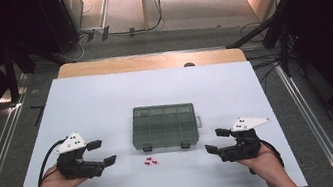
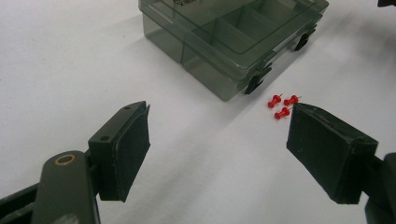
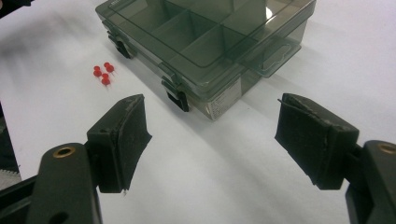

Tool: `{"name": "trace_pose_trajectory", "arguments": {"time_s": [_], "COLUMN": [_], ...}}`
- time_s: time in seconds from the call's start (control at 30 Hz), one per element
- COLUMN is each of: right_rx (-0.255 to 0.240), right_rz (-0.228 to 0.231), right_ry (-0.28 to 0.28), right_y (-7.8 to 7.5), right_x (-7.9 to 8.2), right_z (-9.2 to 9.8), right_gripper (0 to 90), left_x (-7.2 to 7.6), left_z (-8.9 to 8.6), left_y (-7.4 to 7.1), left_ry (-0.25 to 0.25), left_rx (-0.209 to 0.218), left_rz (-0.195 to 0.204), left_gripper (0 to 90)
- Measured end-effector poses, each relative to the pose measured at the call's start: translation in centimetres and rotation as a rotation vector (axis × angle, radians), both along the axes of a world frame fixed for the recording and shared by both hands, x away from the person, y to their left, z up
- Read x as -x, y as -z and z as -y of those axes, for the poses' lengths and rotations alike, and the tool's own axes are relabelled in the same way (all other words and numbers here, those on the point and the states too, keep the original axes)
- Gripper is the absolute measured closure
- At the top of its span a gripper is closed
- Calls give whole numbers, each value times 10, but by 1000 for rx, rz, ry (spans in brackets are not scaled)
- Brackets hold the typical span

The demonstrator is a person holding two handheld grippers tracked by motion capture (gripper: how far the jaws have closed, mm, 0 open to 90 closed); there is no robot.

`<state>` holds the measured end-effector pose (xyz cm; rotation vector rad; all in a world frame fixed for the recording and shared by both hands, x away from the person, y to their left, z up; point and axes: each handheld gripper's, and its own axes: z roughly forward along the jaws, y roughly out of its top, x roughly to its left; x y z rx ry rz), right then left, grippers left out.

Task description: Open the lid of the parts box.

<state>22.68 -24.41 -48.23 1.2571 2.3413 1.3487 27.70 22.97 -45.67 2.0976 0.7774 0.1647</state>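
Both tools, left tool [image 1: 101,152] and right tool [image 1: 216,139], spread empty beside three red pushpins [image 1: 152,162] and a closed smoky-grey compartment box [image 1: 164,125].

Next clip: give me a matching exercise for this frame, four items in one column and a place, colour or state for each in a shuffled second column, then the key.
Things
1. compartment box
2. pushpins
3. left gripper
4. right gripper

Descriptions
A. red, three lying loose on the white table, in front of the closed lid's latches
B. jaws open and holding nothing, on the pushpins' left in the high view
C. smoky translucent grey, lid shut, at the middle of the table
D. jaws open and holding nothing, on the pushpins' right in the high view

Pairs: 1-C, 2-A, 3-B, 4-D
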Motion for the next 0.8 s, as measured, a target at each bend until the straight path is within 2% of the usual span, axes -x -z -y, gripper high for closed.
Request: {"name": "trace_pose_trajectory", "arguments": {"time_s": [0.17, 0.5, 0.63, 0.8], "right_rx": [-11, -24, -39, -51], "right_rz": [9, 22, 27, 16], "right_ry": [1, 6, 13, 22], "right_y": [-1, -2, -3, -3], "right_x": [0, 1, 1, 2], "right_z": [0, 0, 2, 3], "right_gripper": [249, 242, 229, 213], "left_x": [1, 0, 0, -1], "left_z": [-1, -2, -2, 0], "left_y": [-1, -2, -3, -2], "left_ry": [-5, -9, -12, -8], "left_rx": [0, 23, 48, 49], "left_rz": [23, 28, 39, 56], "left_gripper": [209, 209, 209, 209]}}
